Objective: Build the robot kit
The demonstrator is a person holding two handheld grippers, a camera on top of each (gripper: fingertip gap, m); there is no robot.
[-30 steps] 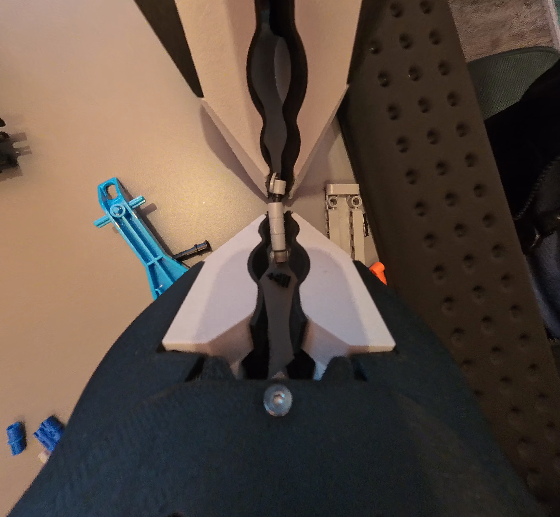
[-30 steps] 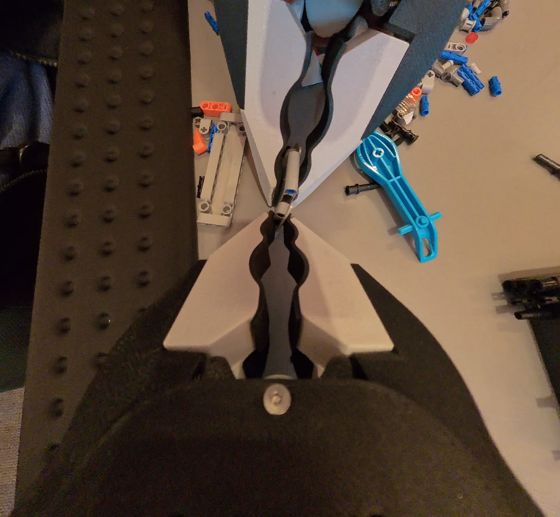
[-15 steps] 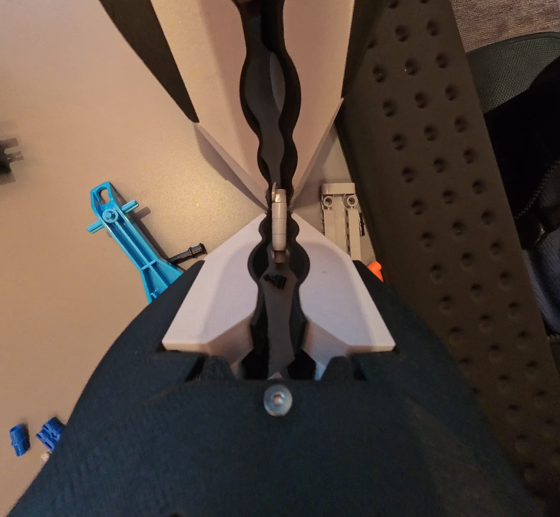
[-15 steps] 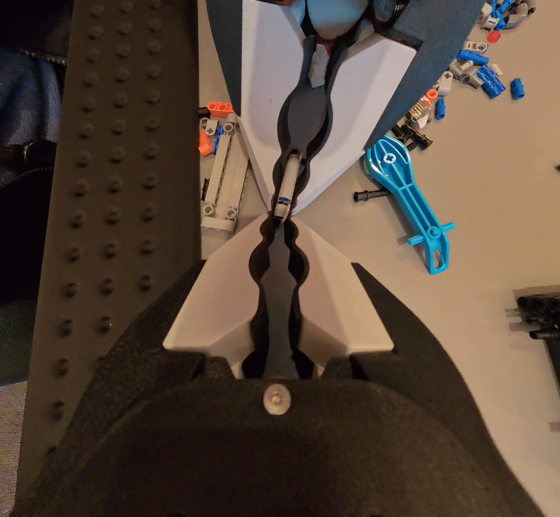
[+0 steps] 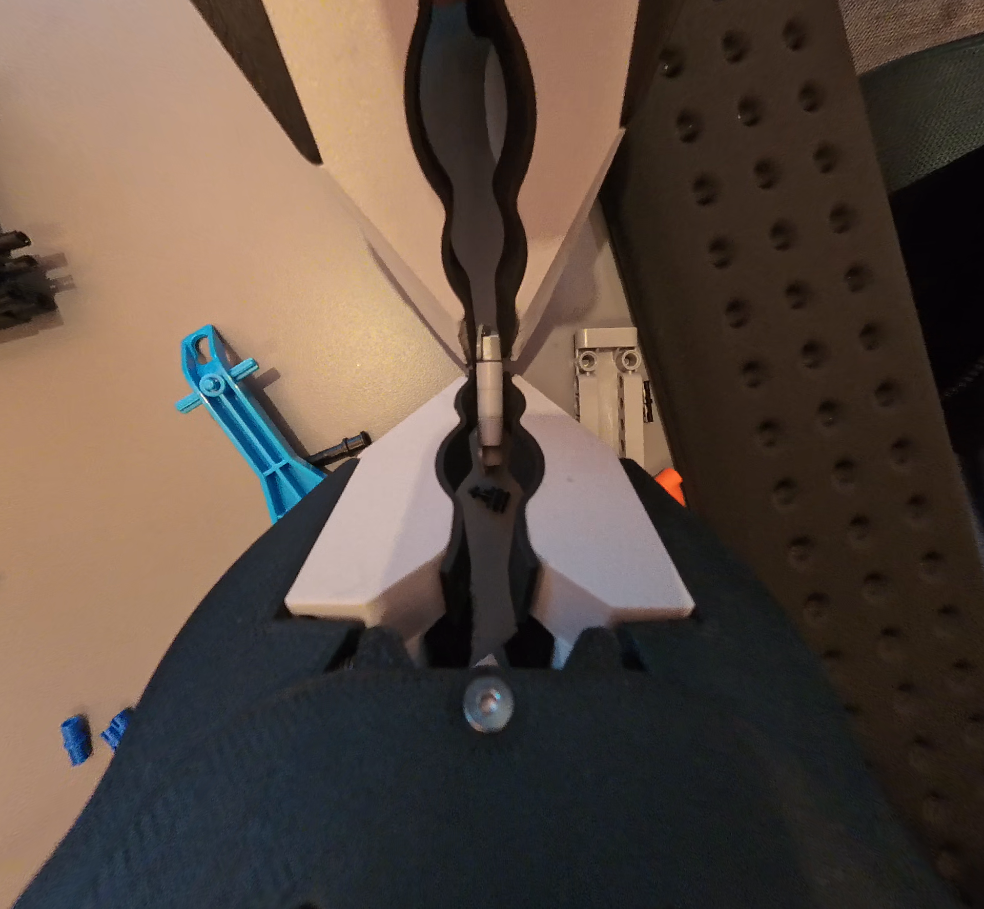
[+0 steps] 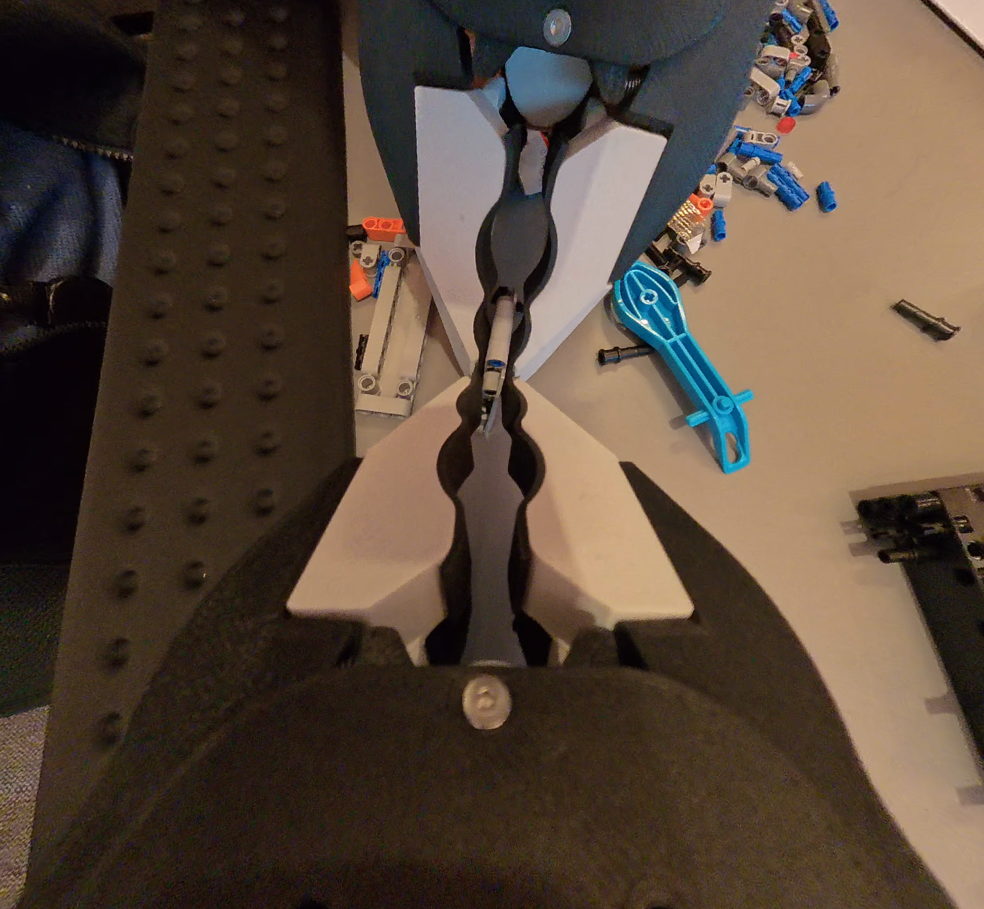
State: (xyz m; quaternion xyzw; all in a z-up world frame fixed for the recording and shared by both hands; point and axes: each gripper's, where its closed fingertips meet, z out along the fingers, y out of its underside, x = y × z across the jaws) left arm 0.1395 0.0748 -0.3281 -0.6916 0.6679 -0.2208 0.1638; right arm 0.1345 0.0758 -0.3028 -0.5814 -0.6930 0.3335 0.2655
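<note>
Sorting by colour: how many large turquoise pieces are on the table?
1. The turquoise piece lies flat right of the meeting grippers, a black pin beside it. Others may hide under the grippers.

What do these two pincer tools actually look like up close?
Both look alike. The left gripper and right gripper each have a dark, rough-textured rounded body with one silver screw at its middle. From it spring two pale grey, wedge-shaped fingers that taper to a point, their inner edges lined with wavy black pads. No cables or sleeves are visible.
</note>
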